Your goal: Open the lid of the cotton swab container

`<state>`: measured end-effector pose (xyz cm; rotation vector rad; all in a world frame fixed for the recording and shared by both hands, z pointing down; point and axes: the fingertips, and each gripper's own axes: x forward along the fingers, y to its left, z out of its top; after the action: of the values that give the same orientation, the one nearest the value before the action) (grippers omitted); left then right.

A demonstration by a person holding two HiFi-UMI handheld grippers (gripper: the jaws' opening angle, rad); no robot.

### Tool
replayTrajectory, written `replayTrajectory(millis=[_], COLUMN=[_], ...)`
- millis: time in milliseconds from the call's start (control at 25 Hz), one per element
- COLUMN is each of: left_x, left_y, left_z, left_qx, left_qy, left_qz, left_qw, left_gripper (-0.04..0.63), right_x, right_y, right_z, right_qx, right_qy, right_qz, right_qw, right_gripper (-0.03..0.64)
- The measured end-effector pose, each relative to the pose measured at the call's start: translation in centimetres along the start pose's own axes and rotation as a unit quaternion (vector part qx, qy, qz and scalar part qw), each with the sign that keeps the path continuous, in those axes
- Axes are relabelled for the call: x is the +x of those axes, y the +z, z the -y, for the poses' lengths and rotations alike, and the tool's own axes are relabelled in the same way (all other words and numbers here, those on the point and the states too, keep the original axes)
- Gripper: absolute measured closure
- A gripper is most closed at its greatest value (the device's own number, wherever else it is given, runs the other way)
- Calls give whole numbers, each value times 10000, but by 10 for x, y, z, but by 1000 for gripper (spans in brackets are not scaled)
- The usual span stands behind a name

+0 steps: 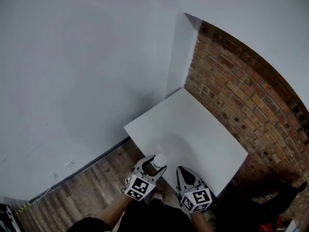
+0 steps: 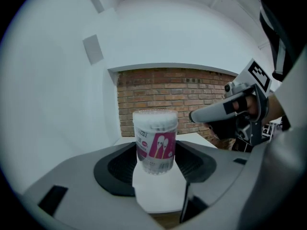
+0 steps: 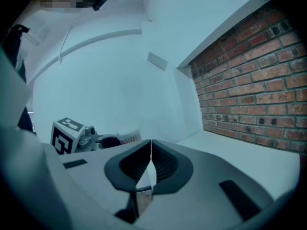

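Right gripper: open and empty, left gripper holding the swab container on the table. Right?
No: the right gripper is shut, not open, per the right gripper view. It is empty, and the left gripper does hold the swab container on the table.

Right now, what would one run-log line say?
left gripper: shut on cotton swab container | lid: on | right gripper: shut, empty | placement: upright on white table
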<state>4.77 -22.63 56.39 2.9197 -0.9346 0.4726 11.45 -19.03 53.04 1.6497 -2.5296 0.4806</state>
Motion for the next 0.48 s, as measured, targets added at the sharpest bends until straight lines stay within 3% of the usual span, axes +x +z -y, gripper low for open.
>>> replayTrajectory(millis=[160,400,480], left_x=[-7,-15,-16], left_y=[7,17,15], left_z=[3,8,8], left_qx=[153,719,982], left_qy=[35,95,130], left_qz=[-230,-449,-565], left_qw=[9996,9964,9935], left_gripper=[338,339,339], right_x=[-4,-8,-5], right_y=[11,25,28], right_z=[-10,-24,-30], right_qx=[-176,-429,-433], right_qy=[265,677,847], right_qz=[124,189,199], right_qw=[9994,9966,9953], right_gripper=[595,591,524])
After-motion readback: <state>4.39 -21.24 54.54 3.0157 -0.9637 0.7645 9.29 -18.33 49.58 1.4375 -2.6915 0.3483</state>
